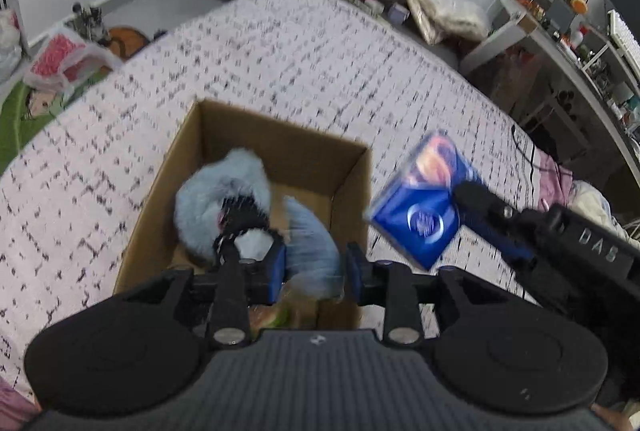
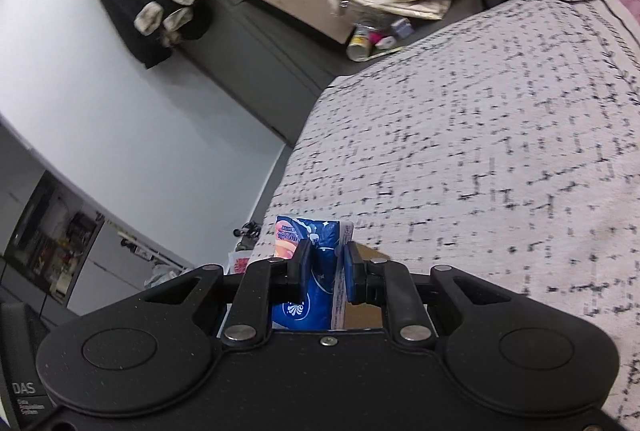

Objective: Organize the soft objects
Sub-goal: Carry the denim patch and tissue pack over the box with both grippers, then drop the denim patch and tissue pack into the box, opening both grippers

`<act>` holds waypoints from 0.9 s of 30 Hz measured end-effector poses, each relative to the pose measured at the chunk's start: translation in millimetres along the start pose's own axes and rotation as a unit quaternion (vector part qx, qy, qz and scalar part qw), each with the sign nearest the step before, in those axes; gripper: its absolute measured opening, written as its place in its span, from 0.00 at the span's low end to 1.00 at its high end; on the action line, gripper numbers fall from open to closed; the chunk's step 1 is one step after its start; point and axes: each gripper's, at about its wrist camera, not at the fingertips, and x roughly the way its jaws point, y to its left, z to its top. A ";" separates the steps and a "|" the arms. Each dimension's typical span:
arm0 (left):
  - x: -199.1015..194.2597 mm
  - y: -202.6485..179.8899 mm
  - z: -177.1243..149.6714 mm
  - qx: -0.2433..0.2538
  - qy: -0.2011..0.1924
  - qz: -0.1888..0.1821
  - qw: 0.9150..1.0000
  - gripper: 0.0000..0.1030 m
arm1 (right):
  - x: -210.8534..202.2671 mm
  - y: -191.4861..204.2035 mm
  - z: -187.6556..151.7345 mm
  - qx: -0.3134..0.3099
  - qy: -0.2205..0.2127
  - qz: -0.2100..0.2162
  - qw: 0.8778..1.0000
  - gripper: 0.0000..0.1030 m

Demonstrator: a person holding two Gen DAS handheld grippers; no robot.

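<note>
Blue tissue pack (image 2: pixel 310 271) in right gripper (image 2: pixel 326 273), beside cardboard box (image 1: pixel 344 183)

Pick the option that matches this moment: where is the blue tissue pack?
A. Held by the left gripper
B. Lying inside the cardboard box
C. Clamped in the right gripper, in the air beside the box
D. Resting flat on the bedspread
C: the right gripper is shut on the blue tissue pack, which hangs off the right side of the cardboard box, while the left gripper is open over the box.
</note>
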 end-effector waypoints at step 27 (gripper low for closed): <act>-33.0 32.3 -3.6 -0.010 -0.025 0.018 0.999 0.73 | -0.6 27.5 -23.7 -0.065 0.016 -0.018 0.998 0.47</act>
